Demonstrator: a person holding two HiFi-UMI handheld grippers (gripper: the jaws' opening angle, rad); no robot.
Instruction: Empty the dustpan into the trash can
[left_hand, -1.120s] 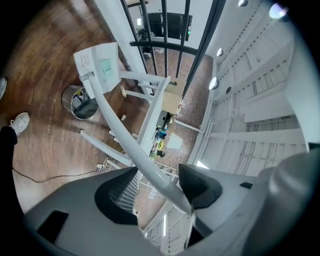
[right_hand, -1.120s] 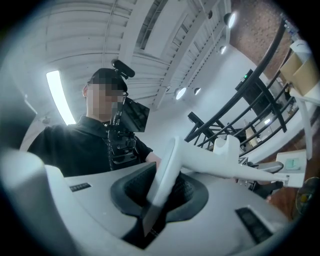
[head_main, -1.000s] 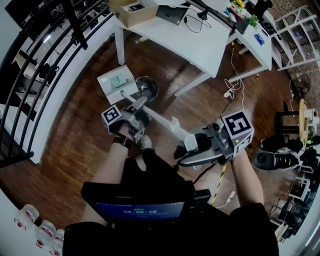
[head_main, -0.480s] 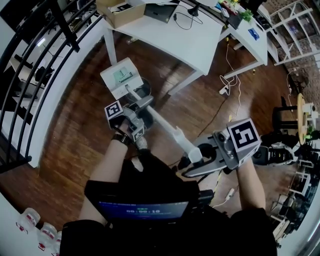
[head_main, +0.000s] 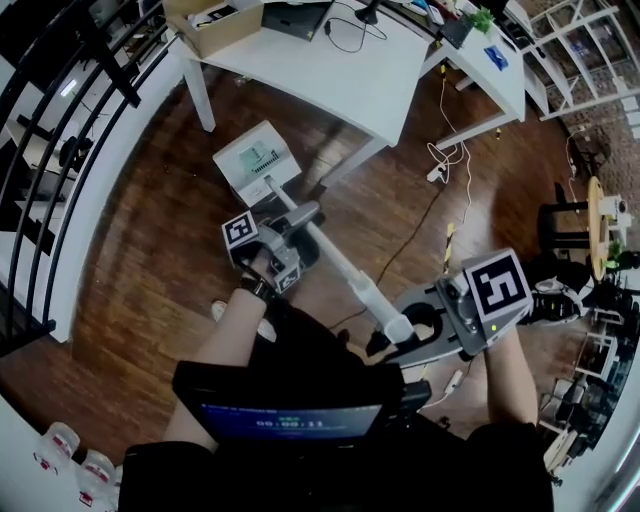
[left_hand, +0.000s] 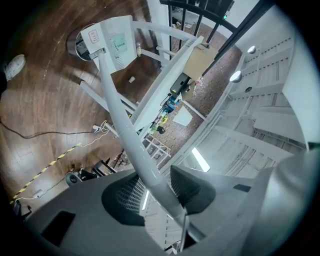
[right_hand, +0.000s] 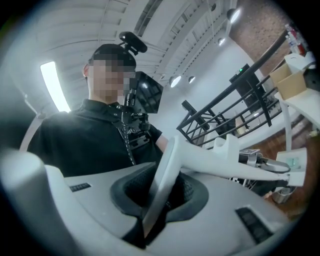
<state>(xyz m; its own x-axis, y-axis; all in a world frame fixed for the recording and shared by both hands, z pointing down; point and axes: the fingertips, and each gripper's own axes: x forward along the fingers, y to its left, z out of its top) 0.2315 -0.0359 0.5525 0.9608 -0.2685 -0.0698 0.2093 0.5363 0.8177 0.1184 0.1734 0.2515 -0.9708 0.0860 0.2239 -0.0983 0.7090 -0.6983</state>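
White long-handled dustpan (head_main: 258, 160) up off the wooden floor (head_main: 150, 270), pan end farthest from the person, labelled face turned up toward the head camera. Handle (head_main: 340, 265) running diagonally from pan back to the person's right side. Round trash can (left_hand: 77, 42) just beside the pan, partly behind it in the left gripper view; in the head view mostly hidden, overlap with the pan not clear.

Left claw (head_main: 300, 215) clenched on the handle shaft not far below the pan, jaws just been closing, shaft between the ribbed pads (left_hand: 125, 195) and touching both. Right claw (head_main: 392, 338) clamped on the flat grip end of the handle, narrow gap, pads tight on both sides of it in the right gripper view (right_hand: 157, 192).

Beyond the pan: white surface (head_main: 330, 70) with cardboard box (head_main: 205, 22), a laptop and cables. Black railing (head_main: 50, 150) along the left edge. Power strip (head_main: 437, 175) with a cord on the floor to the right. Chest-mounted screen (head_main: 290, 415) at the bottom of the head view. Person in a black top in the right gripper view.
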